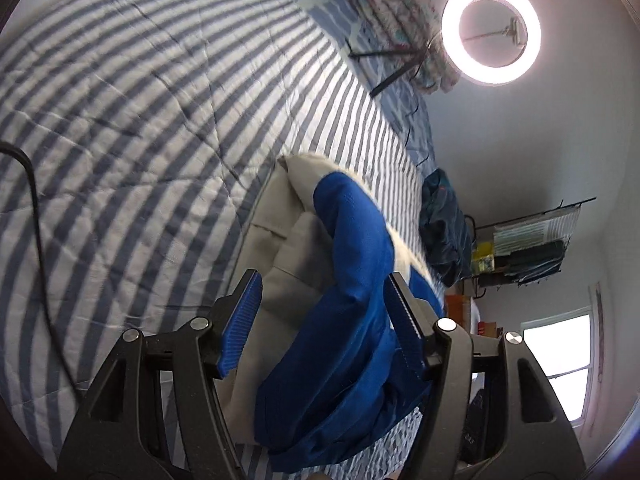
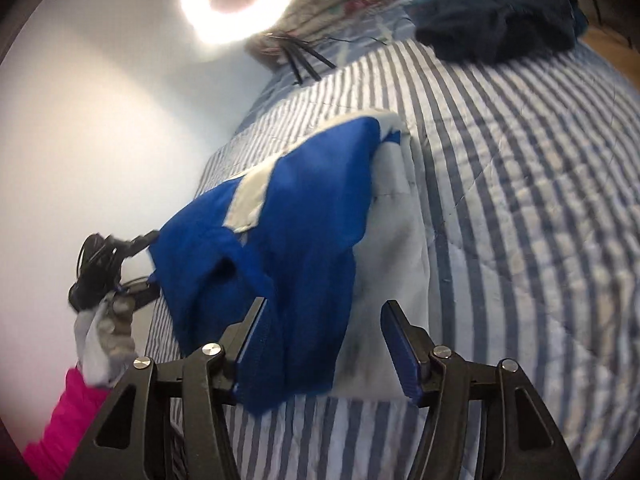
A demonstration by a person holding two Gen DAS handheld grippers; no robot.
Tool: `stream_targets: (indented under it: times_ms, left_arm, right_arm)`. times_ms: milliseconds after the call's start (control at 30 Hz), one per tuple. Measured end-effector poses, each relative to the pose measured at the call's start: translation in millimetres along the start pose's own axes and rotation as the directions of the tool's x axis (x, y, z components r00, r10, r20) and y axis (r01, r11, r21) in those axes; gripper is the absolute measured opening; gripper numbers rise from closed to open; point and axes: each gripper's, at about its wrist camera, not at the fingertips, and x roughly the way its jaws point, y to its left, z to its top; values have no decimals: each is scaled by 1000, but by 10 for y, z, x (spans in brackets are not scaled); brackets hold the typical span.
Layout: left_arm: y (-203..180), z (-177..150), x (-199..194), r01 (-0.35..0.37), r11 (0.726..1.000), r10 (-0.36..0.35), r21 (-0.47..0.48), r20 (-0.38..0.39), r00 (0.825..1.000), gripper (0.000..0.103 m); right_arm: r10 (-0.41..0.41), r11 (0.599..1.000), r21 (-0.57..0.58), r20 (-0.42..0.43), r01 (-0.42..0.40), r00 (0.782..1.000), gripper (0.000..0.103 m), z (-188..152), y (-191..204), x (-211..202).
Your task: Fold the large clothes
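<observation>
Looking down on a blue and off-white jacket of smooth fabric (image 1: 352,280), gathered into a narrow, part-folded bundle on the blue-and-white striped quilt (image 1: 120,120) of a bed, close to its edge. Straddling the bundle's near end with the left gripper (image 1: 323,280), jaws parted, with a thick roll of blue sleeve filling most of the gap, brushing one pad and leaving the other clear: no real pinch, by the look of it. Much the same with the right gripper (image 2: 325,306): parted over the jacket's near hem, with blue cloth against one pad and nothing pressed by the other. Probably lying here with neither tool clamped so as to let the fold settle flat before choosing a fresh edge. Judged about midway: blue sleeve laid in across the pale body, lengthwise doubling not yet done. Worth watching the loose blue flap, likely to slump if nudged. Kept well apart, at the quilt's far corner, a dark navy heap of clothing (image 2: 500,28), presumably waiting its turn
</observation>
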Motion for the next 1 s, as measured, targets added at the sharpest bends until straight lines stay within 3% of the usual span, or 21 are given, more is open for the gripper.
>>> stream_targets:
  times_ms: [33,67,100,133,167,267,333,367,467,533,667,700,800,933,1000]
  left_arm:
    - [-4,-13,34,1,1000,-1,2,-2,1000,32]
    - [-17,-36,77,17,1000,-17,7,-17,1000,14]
    - [-38,-59,93,24,1000,-23,9,-25,999,4]
    - [-80,-104,77,24,1000,-24,20,-20,1000,2]
    - [-116,-145,53,22,999,-21,27,-23,1000,0]
    - [-151,-312,-96,109,994,-110,-24,-50,993,0]
    - [-150,-435,-242,126,992,-127,-15,-43,991,0]
    - [-95,-503,-297,119,993,-120,-16,-36,992,0]
    - [140,-600,-194,7,1000,-7,-3,-47,999,0]
    - [303,-635,-64,-52,999,51,-14,-64,997,0]
    - [281,-623,-56,-87,996,88,24,-44,995,0]
    - [219,-628,-91,-112,992,114,59,-38,993,0]
    - [57,-615,-231,-144,979,148,144,-18,989,1]
    - [-88,-564,-510,-135,971,127,198,51,991,14]
    - [-214,-568,-586,-115,963,101,242,72,992,14]
  right_arm:
    - [14,1000,19,-2,-14,1000,39,-9,-22,53]
    - [33,999,37,-7,-32,999,30,-19,-35,110]
    - [45,998,47,-17,-44,999,10,-15,-31,170]
    - [37,998,43,-25,-36,999,1,-8,-6,182]
    - [28,999,30,-34,-27,999,0,-3,22,187]
    - [50,998,-38,-40,-52,998,0,101,167,-25]
    - [82,995,-62,-11,-83,997,0,203,210,-255]
    - [98,993,-60,-3,-98,995,0,230,194,-329]
    - [156,988,10,32,-157,987,0,245,7,-518]
    - [122,991,55,-11,-121,993,0,117,-130,-351]
    - [27,998,65,-116,-19,993,0,-118,-243,17]
    - [18,998,56,-113,-12,993,2,-126,-247,21]
    - [-65,998,12,-91,67,994,29,-76,-185,-160]
    - [-139,984,-111,15,140,990,30,0,40,-530]
    - [-68,976,-205,51,77,996,29,-16,232,-717]
